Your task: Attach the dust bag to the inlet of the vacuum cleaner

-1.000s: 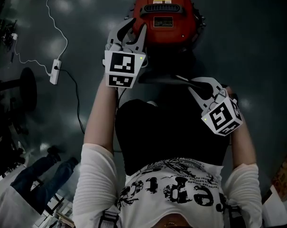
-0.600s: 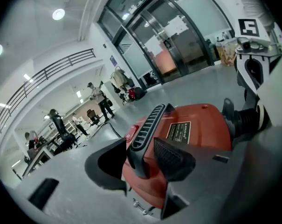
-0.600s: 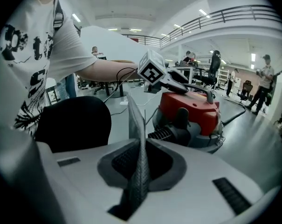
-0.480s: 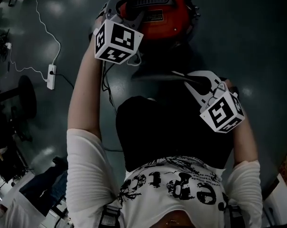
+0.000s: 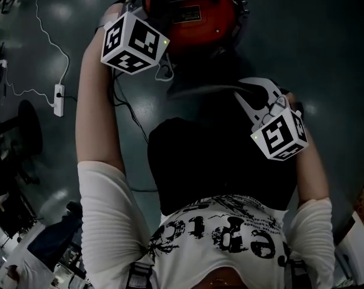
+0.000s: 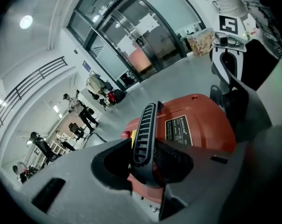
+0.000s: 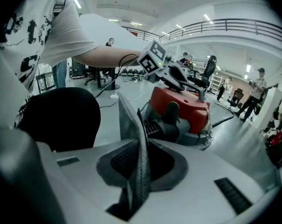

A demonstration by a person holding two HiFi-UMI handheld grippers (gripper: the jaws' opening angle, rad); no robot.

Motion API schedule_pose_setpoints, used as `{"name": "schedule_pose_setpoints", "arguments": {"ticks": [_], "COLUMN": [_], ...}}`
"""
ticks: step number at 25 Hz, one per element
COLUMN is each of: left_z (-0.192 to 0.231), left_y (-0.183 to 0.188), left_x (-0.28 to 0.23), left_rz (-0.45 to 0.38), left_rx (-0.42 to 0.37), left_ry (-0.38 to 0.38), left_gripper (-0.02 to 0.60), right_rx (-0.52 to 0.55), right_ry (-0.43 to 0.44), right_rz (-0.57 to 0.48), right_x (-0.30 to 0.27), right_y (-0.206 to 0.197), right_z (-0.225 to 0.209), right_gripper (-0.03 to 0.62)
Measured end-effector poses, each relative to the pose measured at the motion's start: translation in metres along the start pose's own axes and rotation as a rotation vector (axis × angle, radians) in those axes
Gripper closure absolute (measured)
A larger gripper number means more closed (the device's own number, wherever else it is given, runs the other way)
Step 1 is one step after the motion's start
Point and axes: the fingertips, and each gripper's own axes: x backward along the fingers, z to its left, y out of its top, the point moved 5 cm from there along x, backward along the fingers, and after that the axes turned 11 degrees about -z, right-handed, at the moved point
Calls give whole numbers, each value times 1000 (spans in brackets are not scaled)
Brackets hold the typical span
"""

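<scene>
The left gripper (image 6: 147, 181), its jaws just closing, clamps the black handle (image 6: 143, 129) on the red vacuum cleaner (image 6: 196, 125) at the head view's top. The right gripper (image 7: 138, 185), its jaws just easing wider, pinches the grey dust bag (image 7: 131, 125) just below the cleaner.

The floor (image 5: 326, 53) carries a vacuum cleaner (image 5: 197, 20) and, seemingly, a power strip (image 5: 59, 99).

Open hall: glass doors (image 6: 145, 41), balcony railing (image 7: 234, 24)
</scene>
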Motion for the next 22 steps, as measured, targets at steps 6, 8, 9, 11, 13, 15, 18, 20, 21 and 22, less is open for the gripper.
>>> {"name": "schedule_pose_setpoints", "arguments": {"ticks": [6, 8, 9, 11, 13, 15, 18, 20, 21, 22], "left_z": [2, 2, 3, 3, 2, 2, 2, 1, 1, 2], "left_y": [0, 0, -1, 0, 0, 0, -1, -2, -1, 1], "left_x": [0, 0, 1, 1, 0, 1, 1, 2, 3, 3], "left_rz": [13, -5, -14, -28, -27, -26, -61, -76, -77, -76], "left_rx": [28, 40, 44, 44, 40, 42, 73, 96, 98, 95], "left_ry": [-48, -51, -52, -57, -70, -78, -79, -80, -80, -80], "left_gripper": [448, 448, 448, 448, 448, 448, 446, 446, 446, 446], "right_rx": [55, 94, 118, 161, 183, 196, 214, 219, 222, 220], "right_ry": [3, -3, -3, -7, -26, -46, -66, -65, -61, -58], "right_rz": [29, 41, 45, 48, 49, 53, 53, 51, 47, 44], "right_x": [-7, -8, -8, -5, -3, -3, -4, -6, -8, -9], "right_y": [7, 8, 7, 3, 1, 1, 1, 6, 8, 10], "right_z": [-1, -1, -1, -2, 0, 1, 1, 0, 0, -1], "right_gripper": [556, 556, 556, 554, 554, 554, 550, 547, 546, 547]}}
